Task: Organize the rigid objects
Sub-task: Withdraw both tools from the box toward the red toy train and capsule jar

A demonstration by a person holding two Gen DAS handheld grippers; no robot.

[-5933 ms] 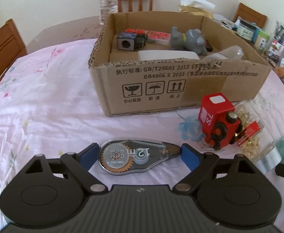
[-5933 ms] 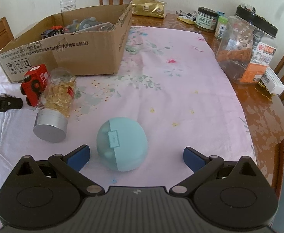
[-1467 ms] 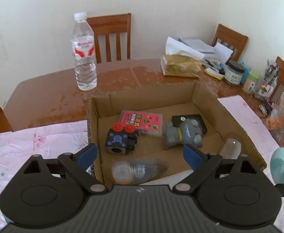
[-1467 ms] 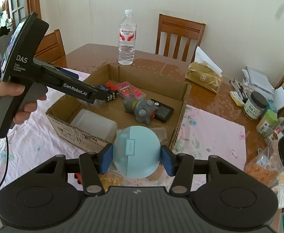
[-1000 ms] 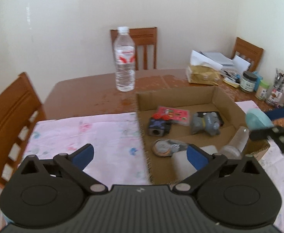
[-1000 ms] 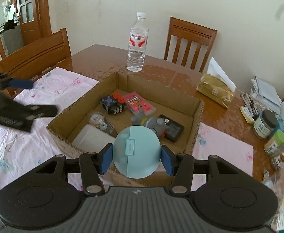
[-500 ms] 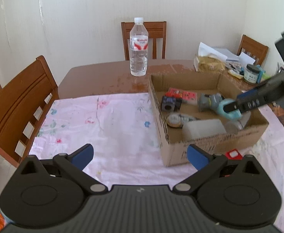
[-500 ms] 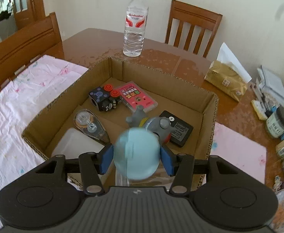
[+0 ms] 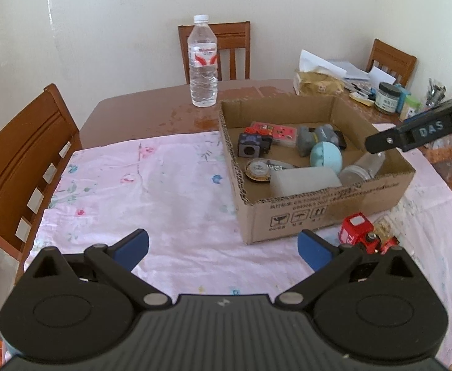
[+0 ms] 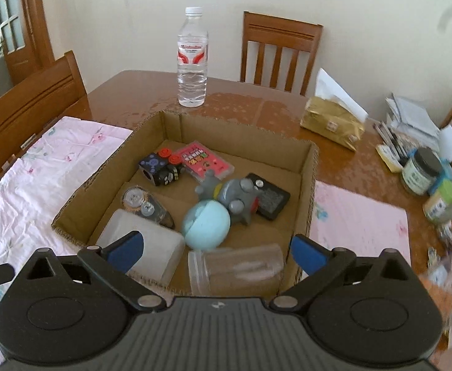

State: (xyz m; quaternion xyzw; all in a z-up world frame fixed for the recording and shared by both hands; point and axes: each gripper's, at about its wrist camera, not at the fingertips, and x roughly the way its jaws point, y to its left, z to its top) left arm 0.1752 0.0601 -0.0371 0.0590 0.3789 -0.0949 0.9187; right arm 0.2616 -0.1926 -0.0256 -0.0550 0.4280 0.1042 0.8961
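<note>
My right gripper point(image 10: 215, 249), just above the cardboard box's point(image 10: 314, 170) near wall, is opening wide with nothing between its jaws. The teal ball point(image 10: 206, 224) it clamped a second ago now lies inside the box, touching the grey toy point(image 10: 236, 198). Left gripper point(image 9: 223, 249) is open and empty; red toy point(image 9: 357, 232) is still outside the box.

We saw left gripper point(image 9: 223, 249): black ribbed housing, two round black discs, black linkage arms with silver pivot screws, blue fingertips point(image 9: 133, 244). Right gripper point(image 10: 215, 250) looked identical: small white logo on ribbed top. Its black finger bore white "DAS" lettering in left wrist view.
</note>
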